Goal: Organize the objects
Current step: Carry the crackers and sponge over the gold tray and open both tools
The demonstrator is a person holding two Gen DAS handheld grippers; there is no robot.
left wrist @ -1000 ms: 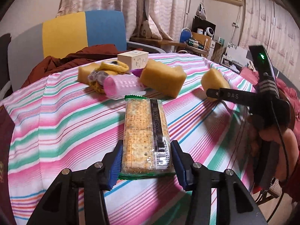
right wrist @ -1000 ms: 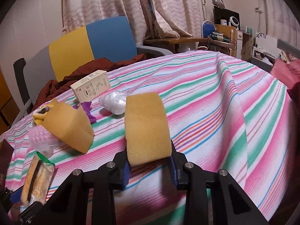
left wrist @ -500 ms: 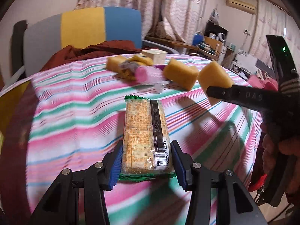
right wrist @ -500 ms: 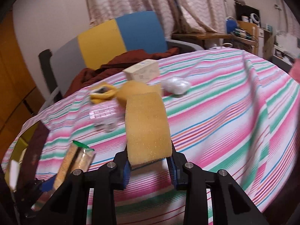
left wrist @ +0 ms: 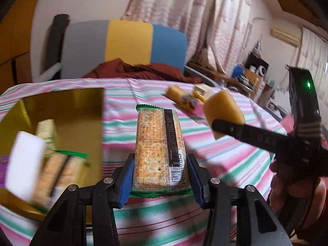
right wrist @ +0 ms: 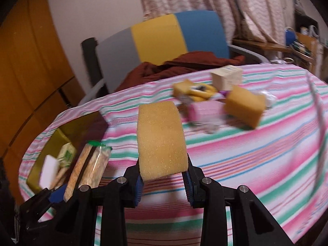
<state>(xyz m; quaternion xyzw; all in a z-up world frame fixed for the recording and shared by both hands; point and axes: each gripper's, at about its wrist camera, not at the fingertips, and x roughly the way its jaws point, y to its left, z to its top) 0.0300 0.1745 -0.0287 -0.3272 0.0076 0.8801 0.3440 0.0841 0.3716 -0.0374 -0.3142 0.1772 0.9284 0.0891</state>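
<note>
Left wrist view: the left gripper is clamping a clear packet of crackers between its blue pads, the packet sticking forward above the striped tablecloth. Down to the left, a yellow box is sitting open on the cloth, holding another cracker packet, a white block and a pale green packet; all three are blurred. To the right, the right gripper is showing side-on, squeezing a yellow sponge, with a hand wrapping its handle. Far across the table a small heap of things is lying, too smeared to sort out.

Right wrist view: the right gripper's pads are pressing in on the near end of the sponge, which is standing up and forward from the jaws, off the table. At lower left the left gripper is carrying its crackers just beside the yellow box. Beyond, near the far edge, a second sponge, a pink object, a small cardboard carton and another sponge piece are lying close together. Behind the table a grey, yellow and blue chair is standing with a dark red cloth draped over its seat.
</note>
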